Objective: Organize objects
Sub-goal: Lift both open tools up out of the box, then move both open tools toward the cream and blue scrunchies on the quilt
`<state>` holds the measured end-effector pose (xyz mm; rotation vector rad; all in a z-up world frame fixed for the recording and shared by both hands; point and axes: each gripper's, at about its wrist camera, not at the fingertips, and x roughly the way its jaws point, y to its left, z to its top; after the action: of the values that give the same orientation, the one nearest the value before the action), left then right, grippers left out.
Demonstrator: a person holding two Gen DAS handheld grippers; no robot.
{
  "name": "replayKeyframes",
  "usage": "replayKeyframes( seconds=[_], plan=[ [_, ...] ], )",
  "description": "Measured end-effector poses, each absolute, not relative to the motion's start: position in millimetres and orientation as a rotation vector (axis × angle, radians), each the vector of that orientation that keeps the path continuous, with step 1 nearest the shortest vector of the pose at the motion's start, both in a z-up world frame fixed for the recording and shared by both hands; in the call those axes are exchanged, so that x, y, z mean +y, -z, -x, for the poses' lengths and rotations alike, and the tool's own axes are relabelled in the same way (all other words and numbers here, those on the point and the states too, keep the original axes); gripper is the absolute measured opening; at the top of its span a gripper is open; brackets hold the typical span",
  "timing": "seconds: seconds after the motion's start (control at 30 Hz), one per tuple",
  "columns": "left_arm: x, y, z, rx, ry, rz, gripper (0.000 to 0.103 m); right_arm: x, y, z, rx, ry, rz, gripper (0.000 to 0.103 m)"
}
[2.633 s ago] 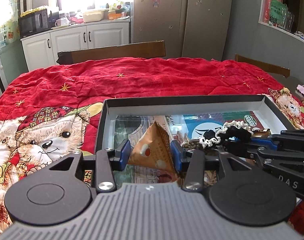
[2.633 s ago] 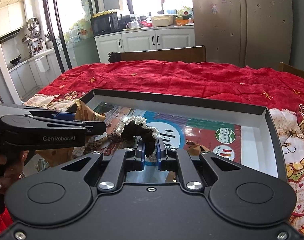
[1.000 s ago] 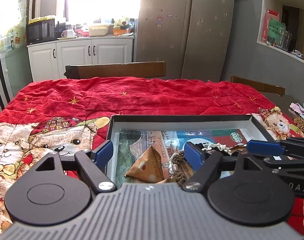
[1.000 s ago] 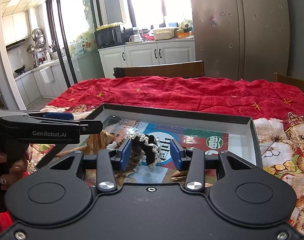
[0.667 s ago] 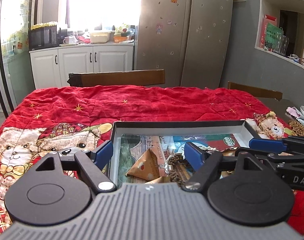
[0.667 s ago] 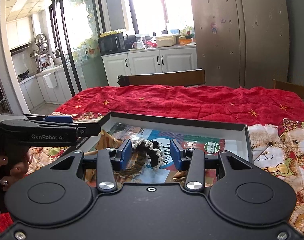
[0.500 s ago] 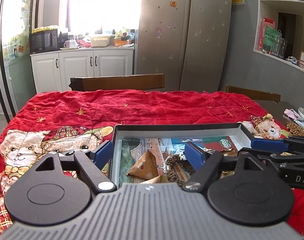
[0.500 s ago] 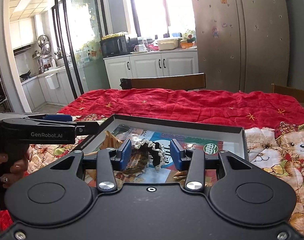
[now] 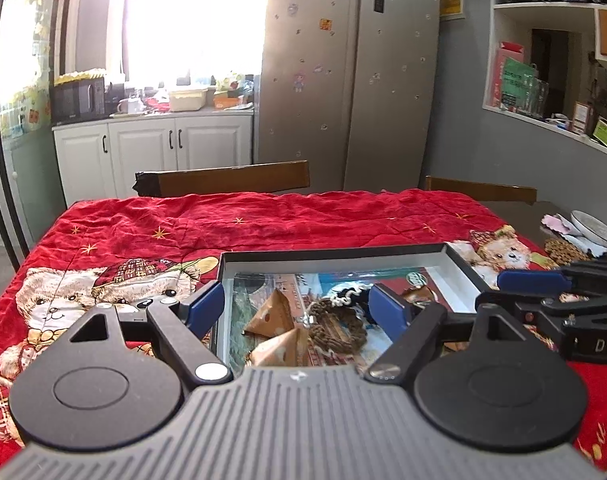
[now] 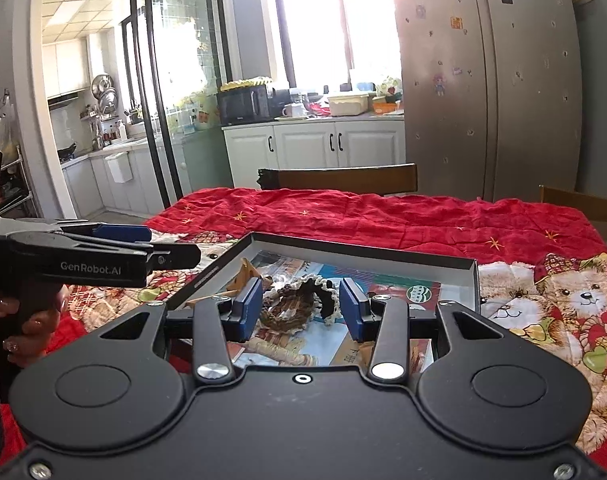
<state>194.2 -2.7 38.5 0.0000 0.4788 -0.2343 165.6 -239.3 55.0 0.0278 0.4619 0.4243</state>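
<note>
A shallow black-rimmed box (image 9: 335, 253) (image 10: 363, 250) lies on the red bear-print cloth. Inside it sit two orange triangular snack packets (image 9: 270, 315), a brown braided ring (image 9: 335, 330) (image 10: 287, 312) and a black scrunchie with white lace trim (image 9: 345, 295) (image 10: 323, 292). My left gripper (image 9: 299, 308) hovers above the box's near left part, open wide, nothing between its blue pads. My right gripper (image 10: 301, 308) hangs over the box's near edge, open and empty, with the scrunchie and ring lying below and beyond it. Each gripper shows at the side of the other's view.
The cloth (image 9: 263, 220) covers the table. Wooden chair backs (image 9: 223, 178) stand at its far side, with a fridge and white cabinets behind. At the right edge lie a plate (image 9: 595, 228) and small items. A hand (image 10: 27, 328) holds the left gripper's handle.
Both grippers let go of their items and opened, the packet and scrunchie now lying in the box. Over the last second both have drawn back and risen, so the box looks smaller and farther.
</note>
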Motion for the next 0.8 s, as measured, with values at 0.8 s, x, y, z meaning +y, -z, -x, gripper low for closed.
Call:
replayKeyframes(
  seconds=[0.8],
  plan=[
    [-6, -31, -119, 0.488, 0.325, -0.037, 0.088, -262, -66, -82, 0.423, -0.430, -0.023, 0.042]
  ],
)
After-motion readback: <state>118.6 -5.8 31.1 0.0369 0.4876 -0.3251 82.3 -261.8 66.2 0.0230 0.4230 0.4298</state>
